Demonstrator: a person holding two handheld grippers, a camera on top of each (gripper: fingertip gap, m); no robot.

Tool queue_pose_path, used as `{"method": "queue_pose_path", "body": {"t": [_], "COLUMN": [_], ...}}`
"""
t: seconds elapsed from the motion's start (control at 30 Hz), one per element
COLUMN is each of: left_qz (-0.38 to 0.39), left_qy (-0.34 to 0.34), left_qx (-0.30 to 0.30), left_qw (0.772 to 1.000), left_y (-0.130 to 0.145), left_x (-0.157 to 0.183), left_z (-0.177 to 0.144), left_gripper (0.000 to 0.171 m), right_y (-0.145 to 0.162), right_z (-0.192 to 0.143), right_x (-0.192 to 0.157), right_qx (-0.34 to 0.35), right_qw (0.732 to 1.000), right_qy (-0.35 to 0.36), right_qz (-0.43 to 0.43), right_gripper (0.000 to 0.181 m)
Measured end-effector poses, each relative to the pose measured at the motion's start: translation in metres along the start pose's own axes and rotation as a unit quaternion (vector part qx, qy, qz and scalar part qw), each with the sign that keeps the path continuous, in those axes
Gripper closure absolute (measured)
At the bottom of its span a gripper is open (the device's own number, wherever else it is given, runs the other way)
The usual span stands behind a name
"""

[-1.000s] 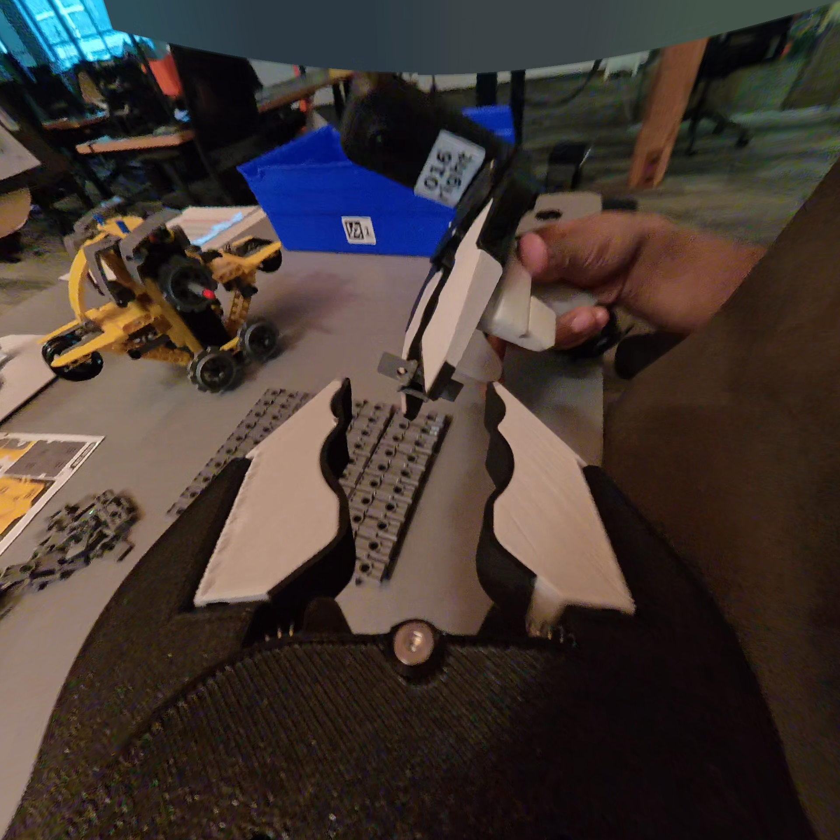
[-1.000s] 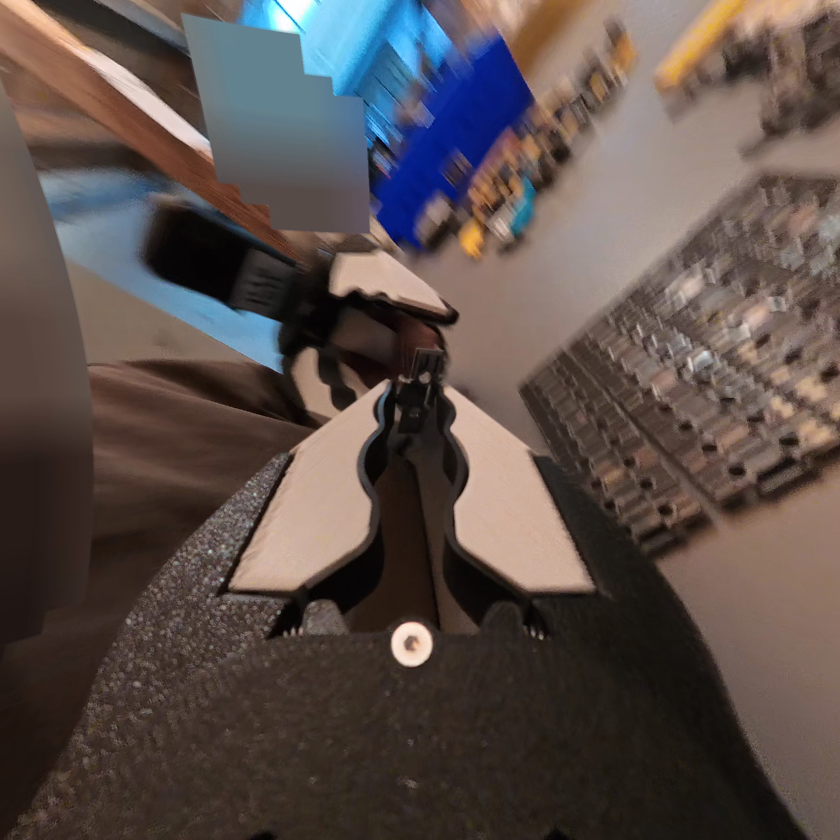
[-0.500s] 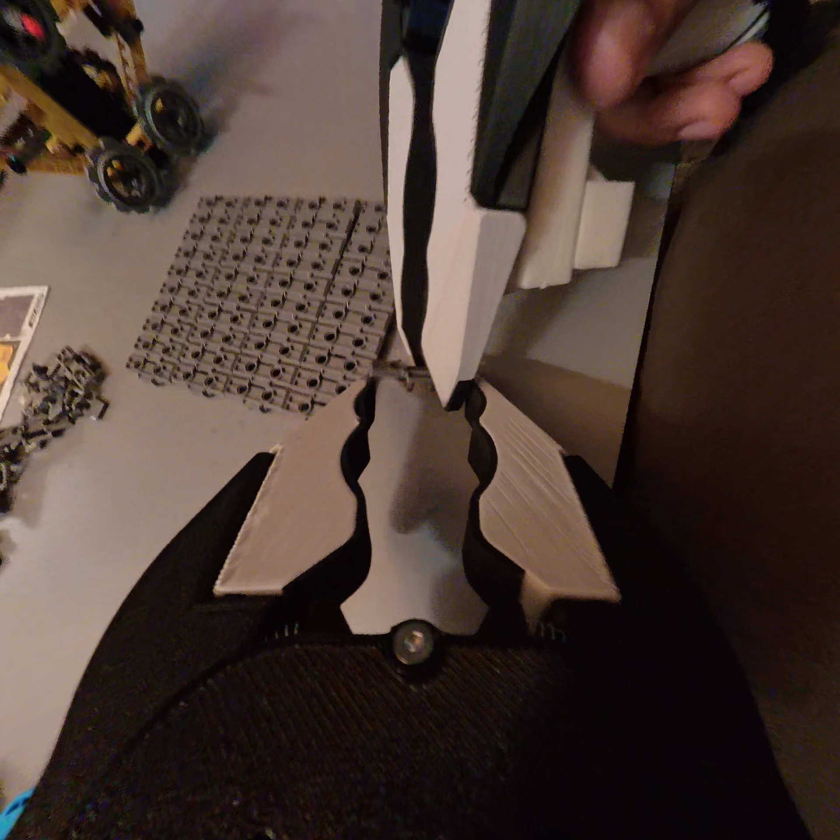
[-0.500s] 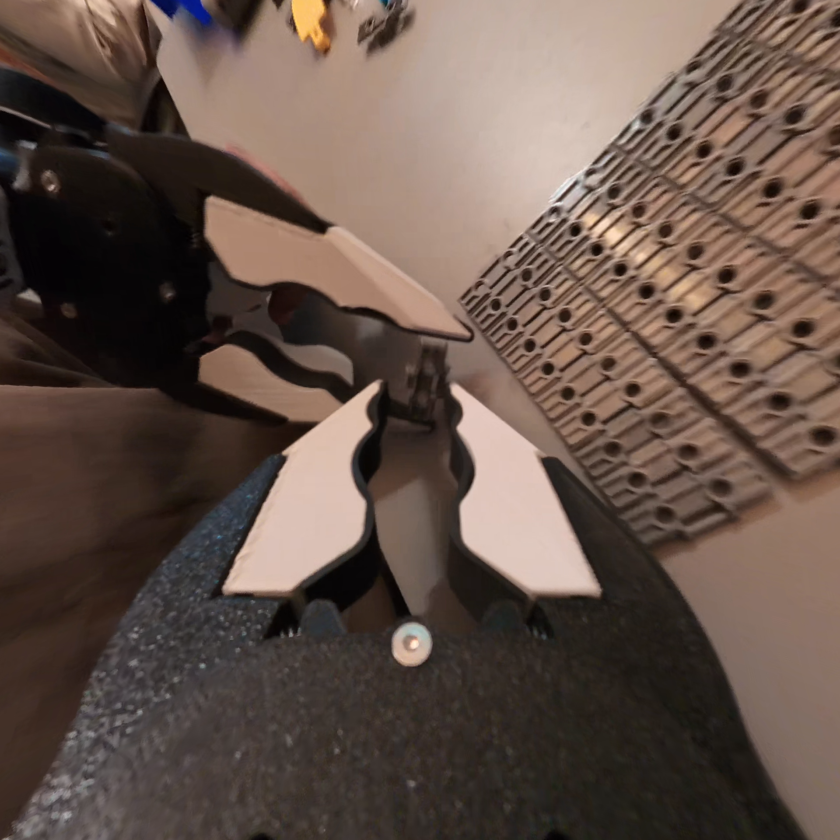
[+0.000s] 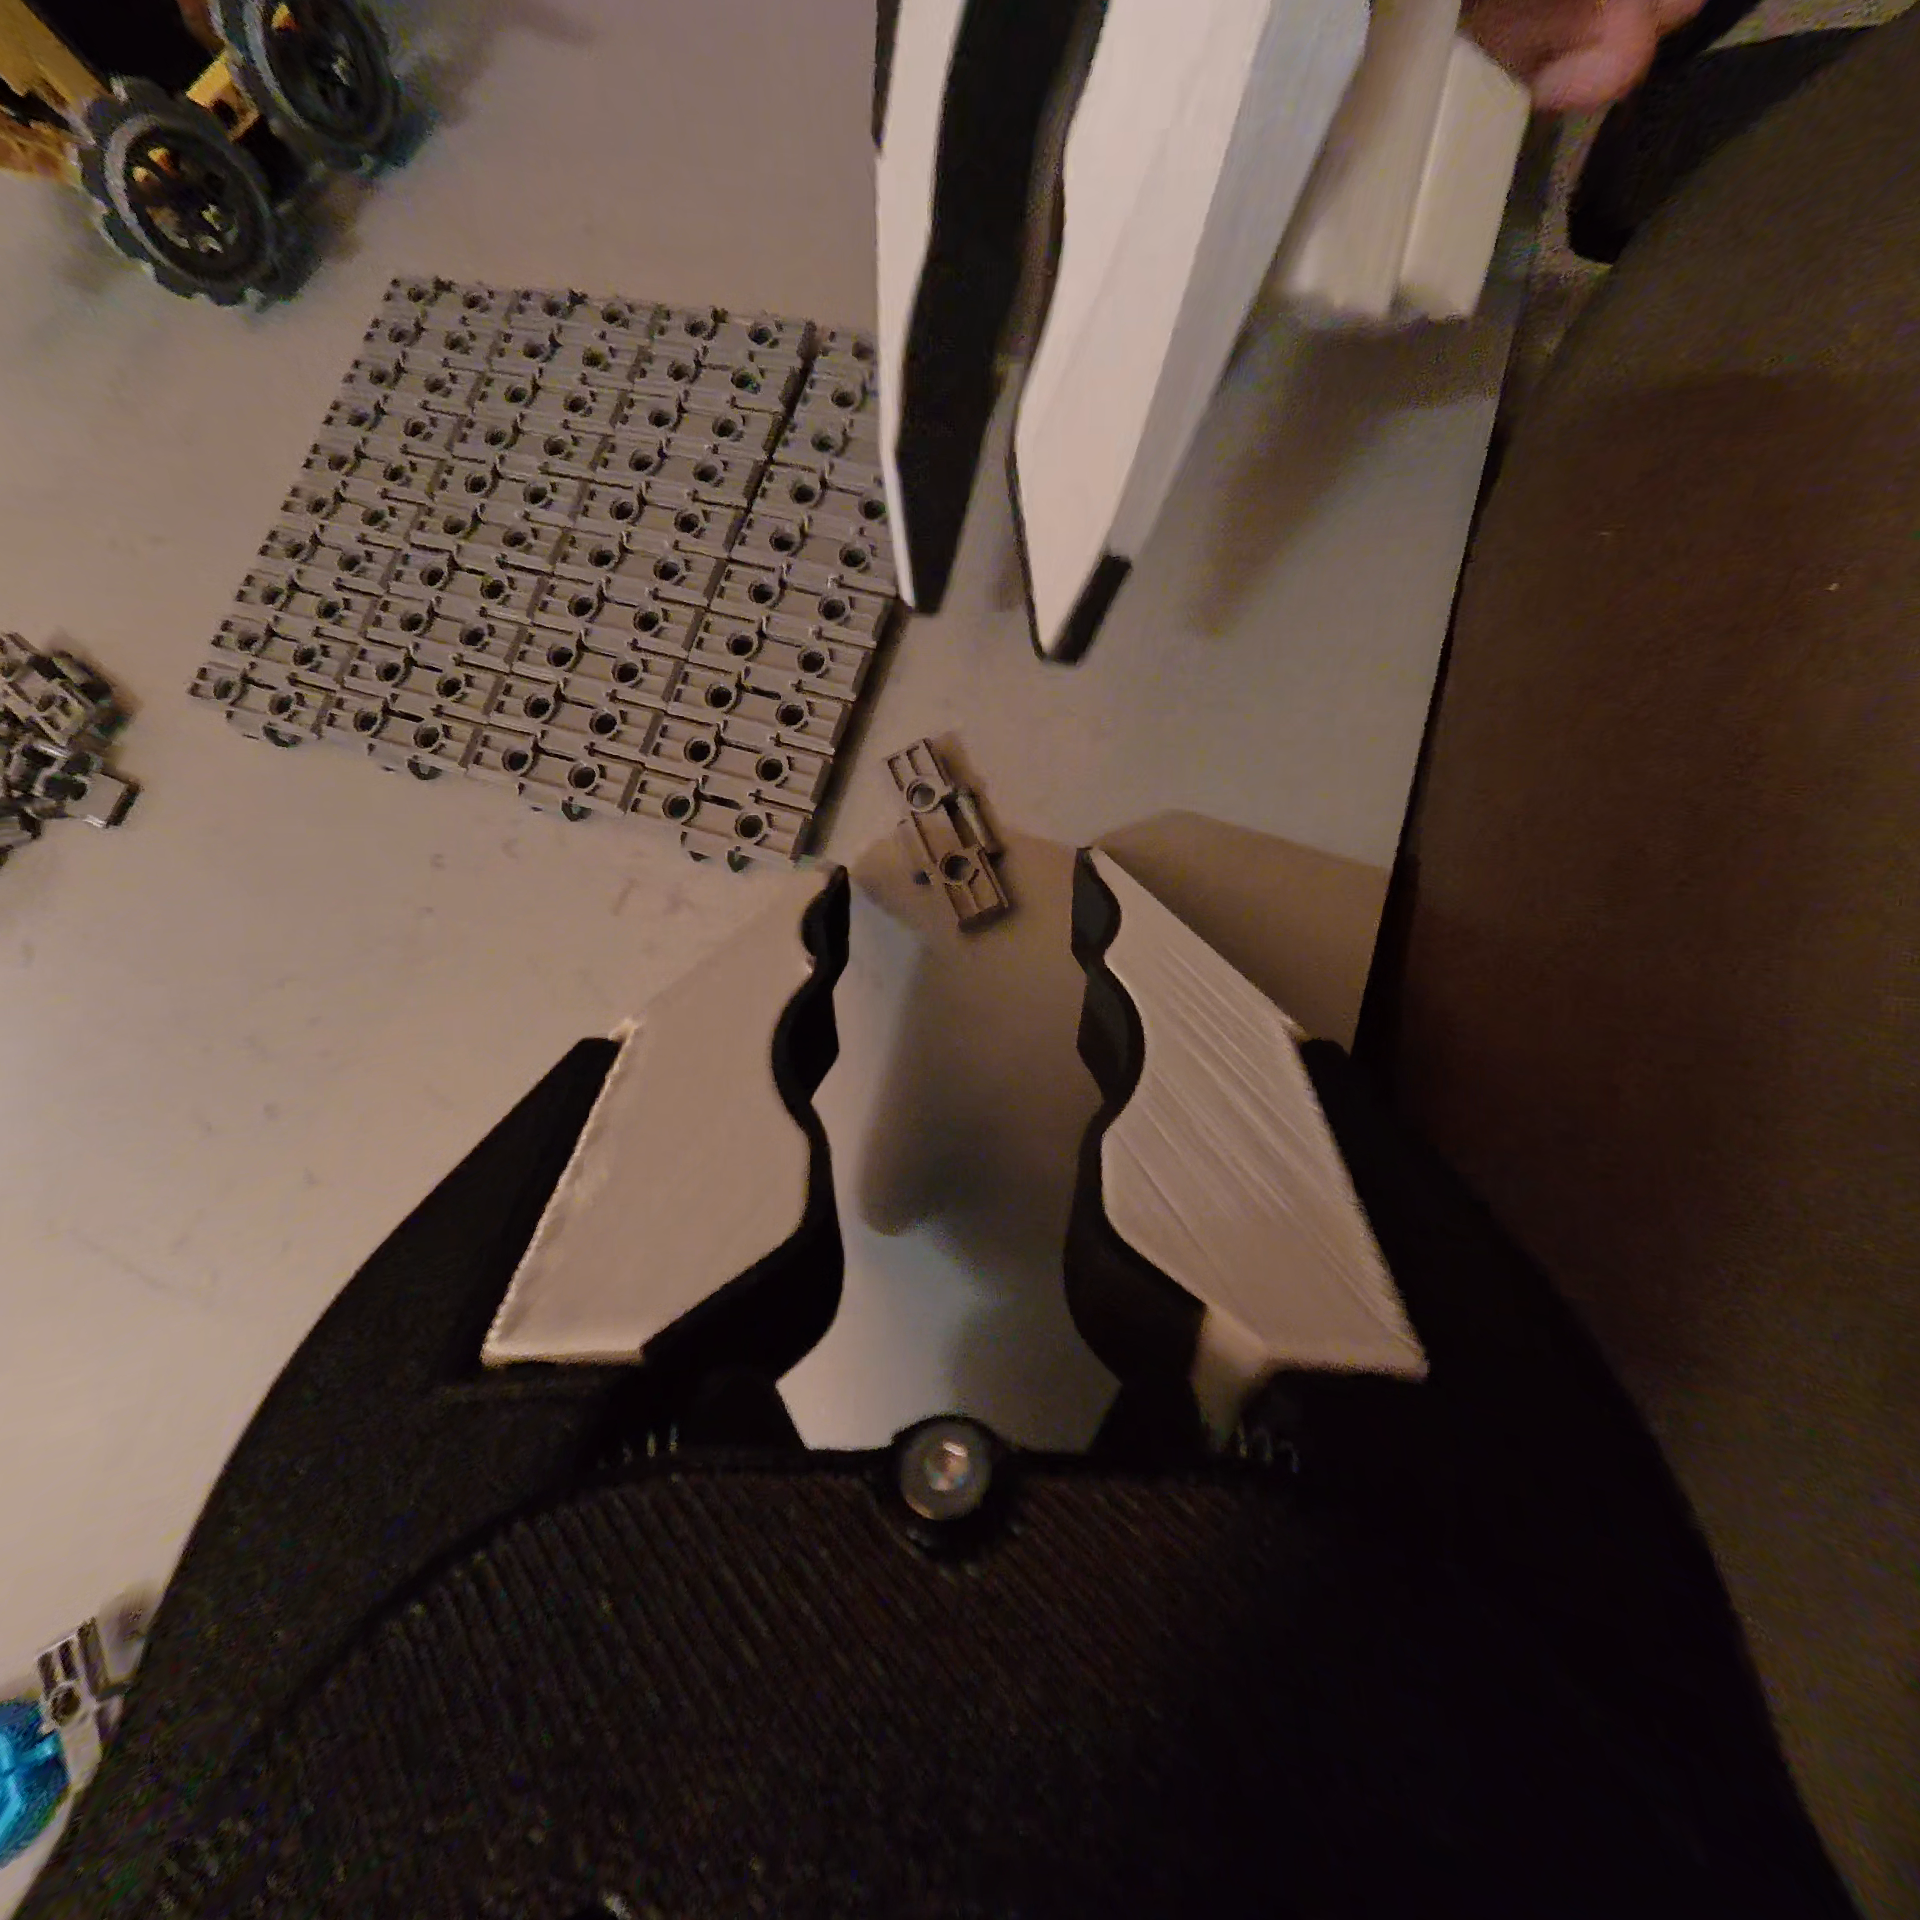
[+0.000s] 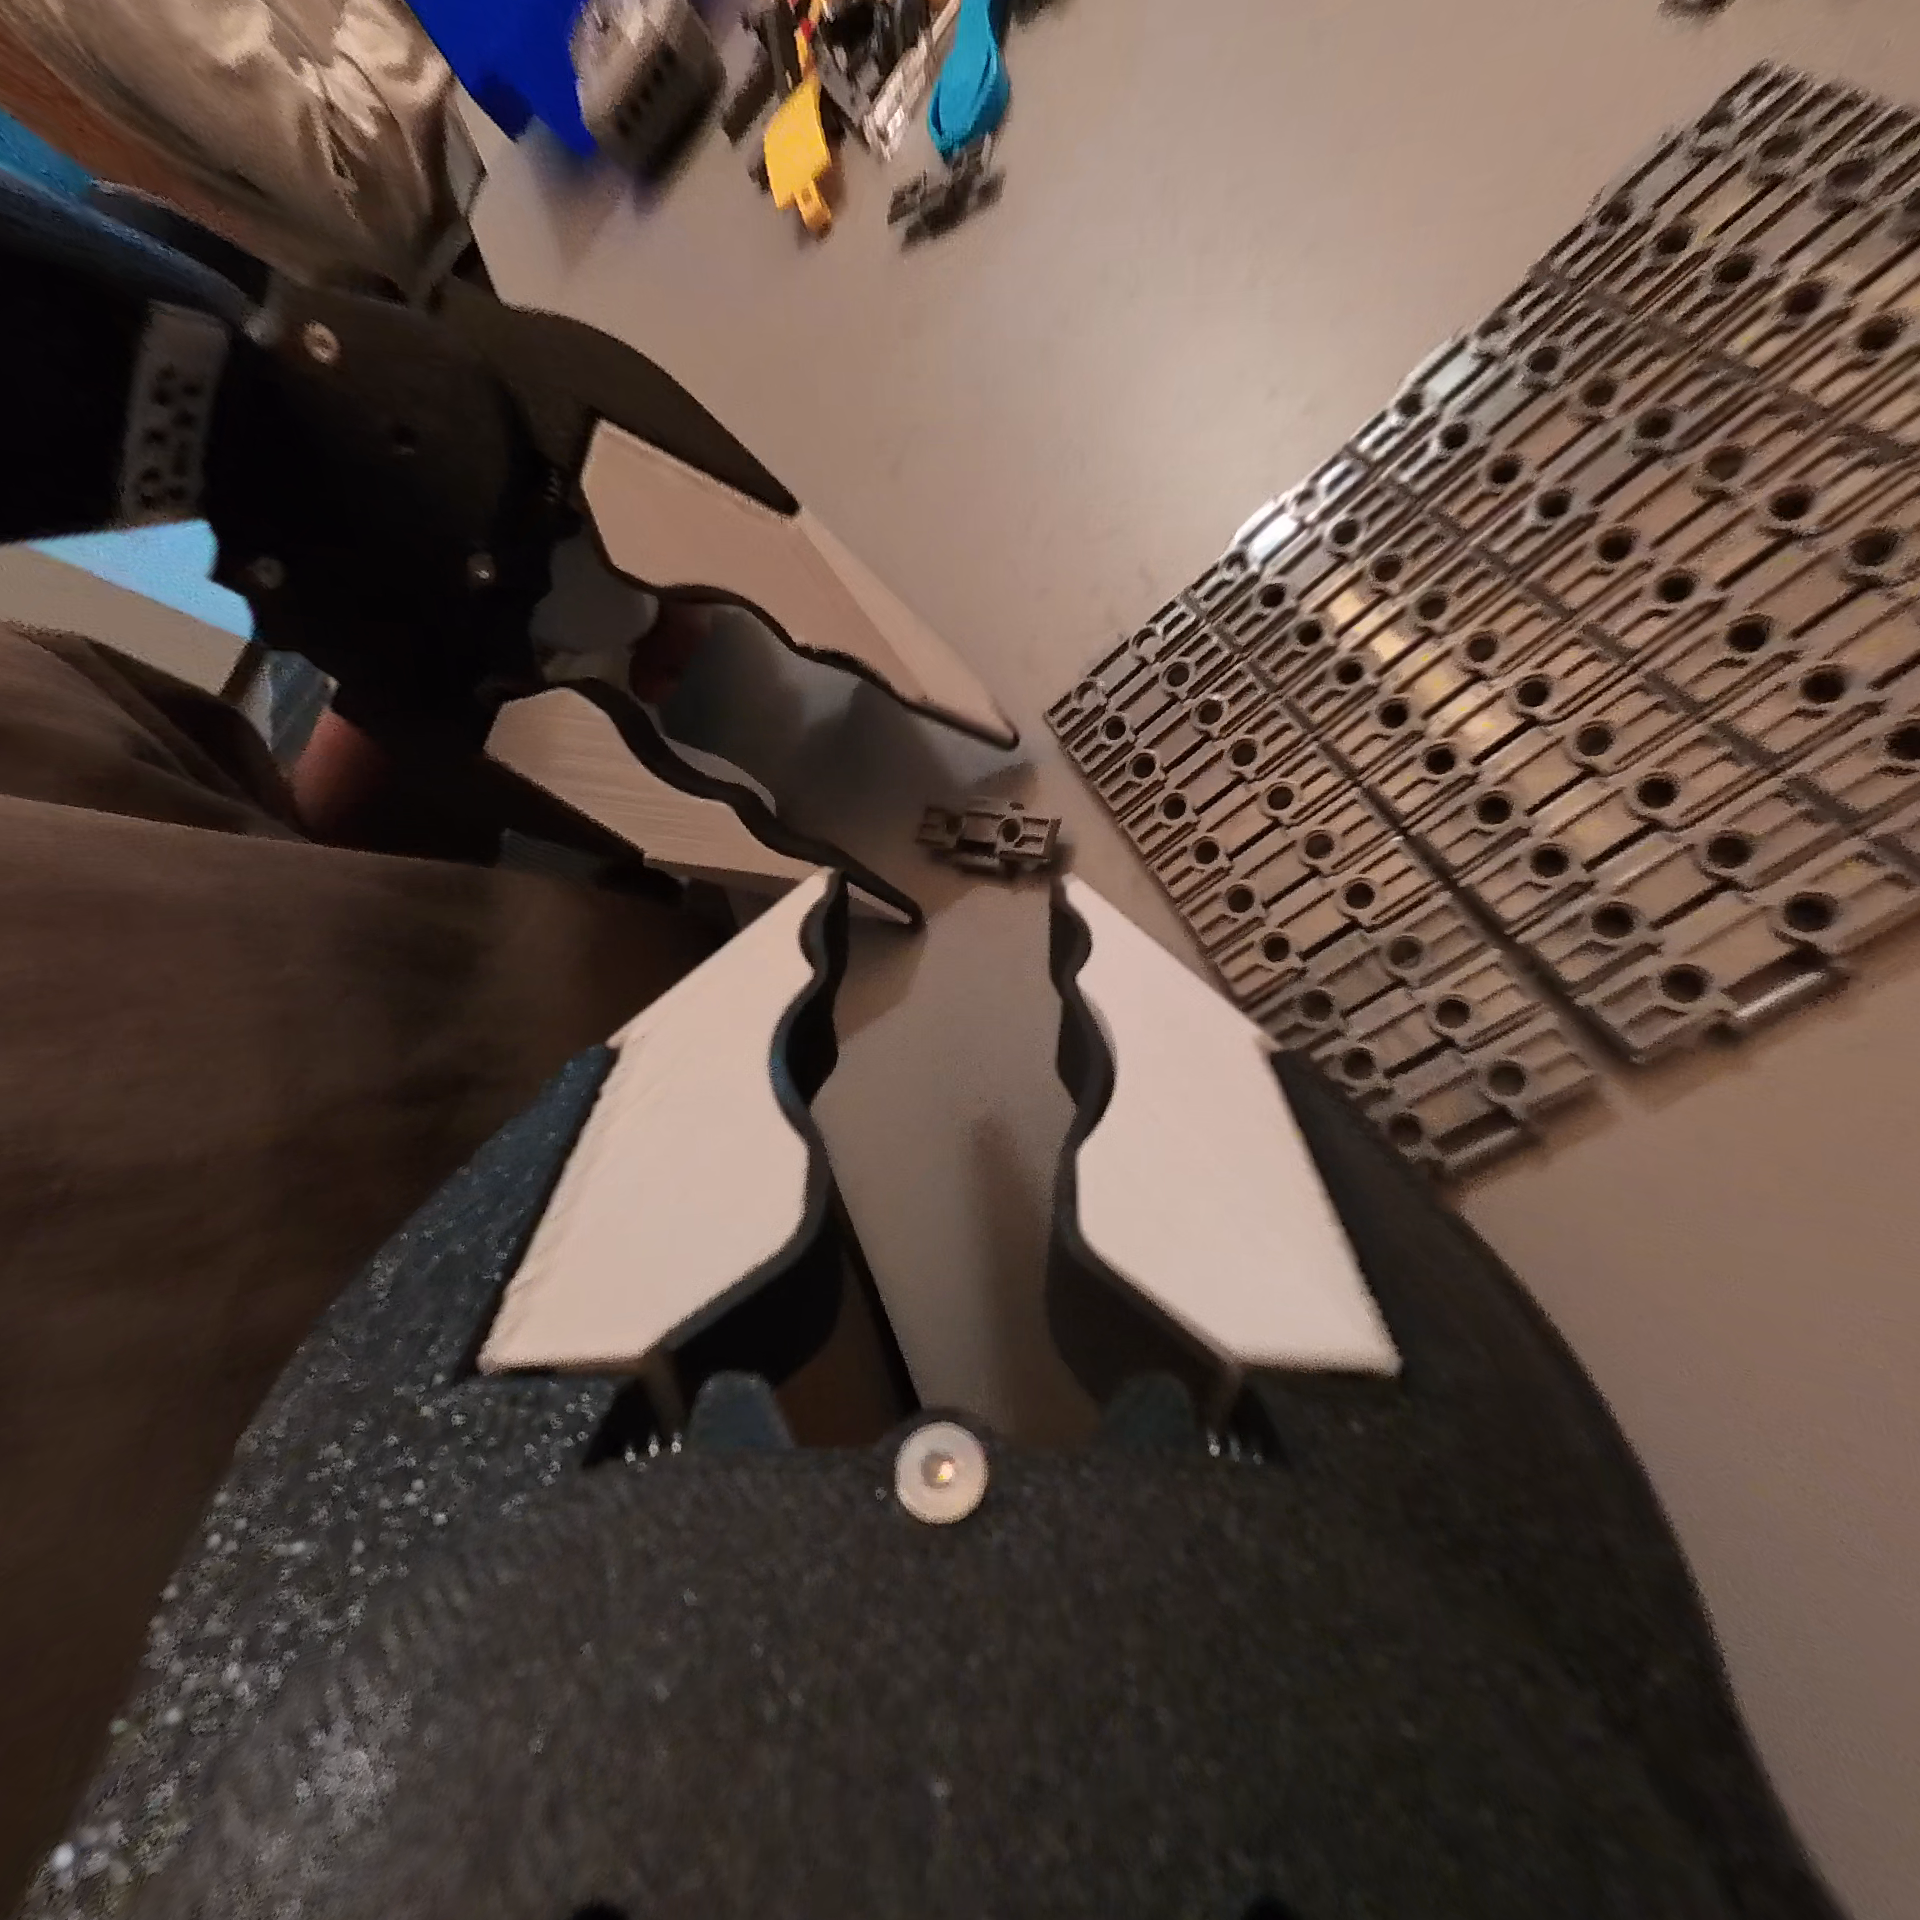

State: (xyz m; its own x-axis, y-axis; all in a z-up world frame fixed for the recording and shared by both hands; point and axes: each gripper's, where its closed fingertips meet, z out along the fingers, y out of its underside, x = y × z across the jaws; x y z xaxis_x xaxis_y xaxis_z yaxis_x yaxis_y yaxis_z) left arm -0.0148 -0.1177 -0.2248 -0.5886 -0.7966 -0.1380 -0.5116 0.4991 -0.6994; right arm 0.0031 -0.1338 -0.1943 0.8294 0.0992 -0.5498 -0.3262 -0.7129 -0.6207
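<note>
A small grey pinned connector piece [image 5: 951, 831] lies loose on the grey table, just past the tips of my left gripper [image 5: 961, 878], which is open and empty. My right gripper [image 5: 1003, 618] hangs above the table beyond the piece, open and empty. In the right wrist view the same piece [image 6: 992, 831] lies just ahead of my right gripper [image 6: 943, 885], and the left gripper [image 6: 961, 826] reaches in from the left with its jaws spread around the piece. A flat grey plate of linked holed parts [image 5: 561, 540] lies beside the piece and also shows in the right wrist view [image 6: 1507, 727].
A yellow and black wheeled model [image 5: 187, 187] stands at the far left. Dark loose parts [image 5: 52, 738] lie at the left edge. A person's brown garment [image 5: 1662, 935] runs along the table's near edge. Yellow [image 6: 800, 166] and blue [image 6: 966, 83] parts and a blue bin [image 6: 520, 62] lie farther off. There is about 5 cm between the tips of the two grippers.
The right gripper held the small grey piece and brought it down to the left gripper's tips. Both have opened and the piece now lies on the table; the right gripper has drawn back.
</note>
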Motion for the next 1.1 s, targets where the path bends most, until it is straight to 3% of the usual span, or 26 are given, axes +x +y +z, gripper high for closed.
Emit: {"method": "queue_pose_path", "body": {"t": [0.17, 0.4, 0.67, 0.73, 0.83, 0.97, 1.1], "left_qz": [-0.005, 0.002, -0.027, -0.042, -0.078, -0.169, -0.252], "left_qy": [0.024, 0.044, 0.027, 0.008, -0.091, -0.192, -0.204], "left_qx": [-0.011, -0.009, 0.013, 0.030, 0.012, -0.051, -0.089], "left_qw": [1.000, 0.999, 0.999, 0.999, 0.993, 0.965, 0.942], "left_y": [0.001, -0.002, -0.008, -0.013, -0.005, 0.033, 0.066], "left_x": [0.011, 0.023, -0.010, -0.029, -0.092, -0.185, -0.242], "left_z": [-0.001, 0.000, -0.025, -0.034, -0.041, -0.045, -0.035], "left_gripper": [0.146, 0.145, 0.131, 0.130, 0.132, 0.134, 0.133], "right_y": [-0.017, -0.014, -0.032, -0.038, -0.046, -0.049, -0.046], "right_z": [-0.021, -0.026, -0.043, -0.051, -0.058, -0.057, -0.058], "right_x": [0.005, 0.009, 0.003, -0.002, -0.007, -0.009, -0.007], "right_qx": [0.078, 0.091, 0.147, 0.171, 0.201, 0.213, 0.215], "right_qw": [0.997, 0.996, 0.988, 0.982, 0.975, 0.973, 0.971], "right_qy": [0.005, 0.008, 0.022, 0.026, 0.018, 0.000, 0.011], "right_qz": [-0.001, 0.006, -0.052, -0.075, -0.093, -0.092, -0.104], "right_gripper": [0.138, 0.136, 0.141, 0.142, 0.144, 0.143, 0.143]}}
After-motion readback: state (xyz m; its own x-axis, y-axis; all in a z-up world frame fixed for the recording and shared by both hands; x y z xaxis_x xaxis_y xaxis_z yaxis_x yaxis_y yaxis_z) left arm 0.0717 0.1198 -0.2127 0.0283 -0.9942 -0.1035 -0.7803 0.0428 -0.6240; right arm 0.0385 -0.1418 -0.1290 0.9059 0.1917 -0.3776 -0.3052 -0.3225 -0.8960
